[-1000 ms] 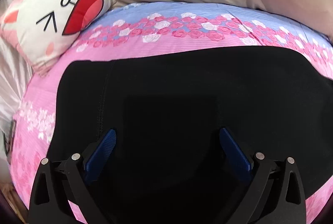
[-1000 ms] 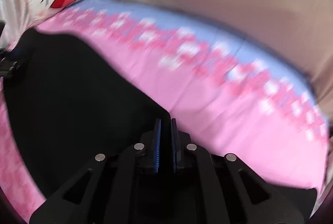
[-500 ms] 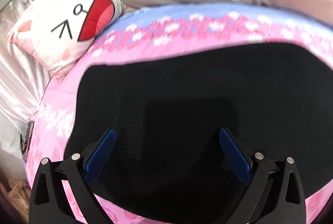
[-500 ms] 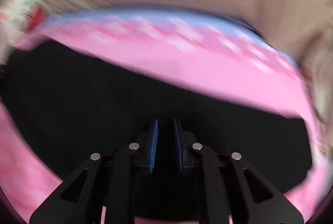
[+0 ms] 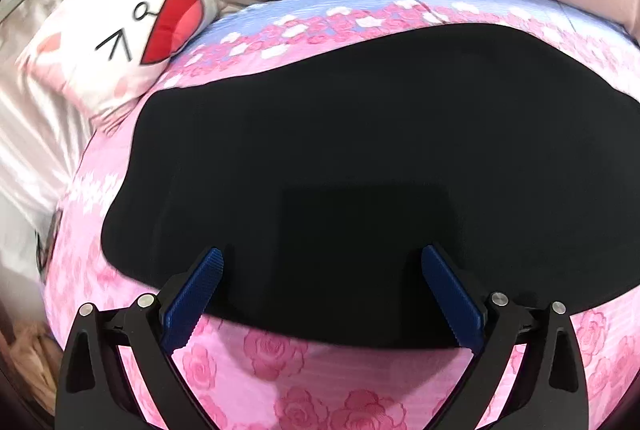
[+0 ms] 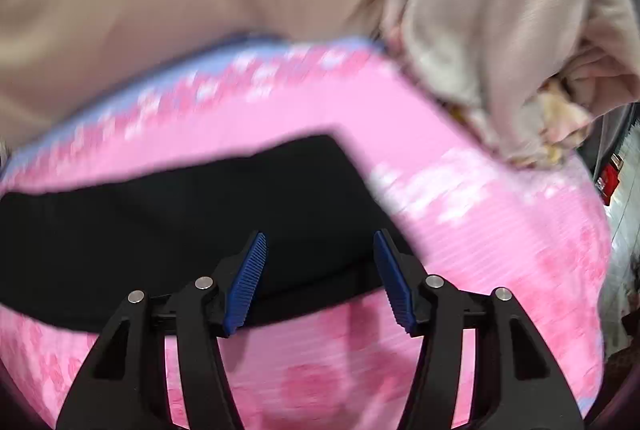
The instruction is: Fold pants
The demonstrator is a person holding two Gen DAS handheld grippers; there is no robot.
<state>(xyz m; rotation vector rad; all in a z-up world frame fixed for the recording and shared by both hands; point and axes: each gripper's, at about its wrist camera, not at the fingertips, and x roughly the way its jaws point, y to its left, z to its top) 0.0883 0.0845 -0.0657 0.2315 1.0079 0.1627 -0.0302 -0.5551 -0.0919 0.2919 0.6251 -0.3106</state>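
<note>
Spreading across both views: pink rose-printed bedsheet with a pale blue border (image 5: 304, 370), beige draped cloth behind, a white cartoon-face cushion with a red mouth (image 5: 120, 30) at the far left corner. Lying flat on that sheet: the black, smooth-knit pants (image 5: 360, 150), already doubled into a long, even band.

Changing over the last second, on the right: right gripper (image 6: 320, 274) swinging fast along the band, away from the cushion, now arriving over the pants' end corner (image 6: 328, 166) beside a crumpled cream blanket with orange print (image 6: 500, 50). Jaws just opening from nearly together to about half apart; nothing clamped, only the near edge of the black cloth showing between the blue ribbed pads (image 6: 246, 278), not pressed.

Changing on the left: left gripper (image 5: 320, 294) easing back towards the near hem, more sheet now showing under it. Jaws standing wide apart, holding nothing, hovering over the pants' near edge.

Meaning, as a judgement: one fold finished and released, hands resetting at opposite ends, probably preparing to pinch the right end and bring it over towards the cushion side.
</note>
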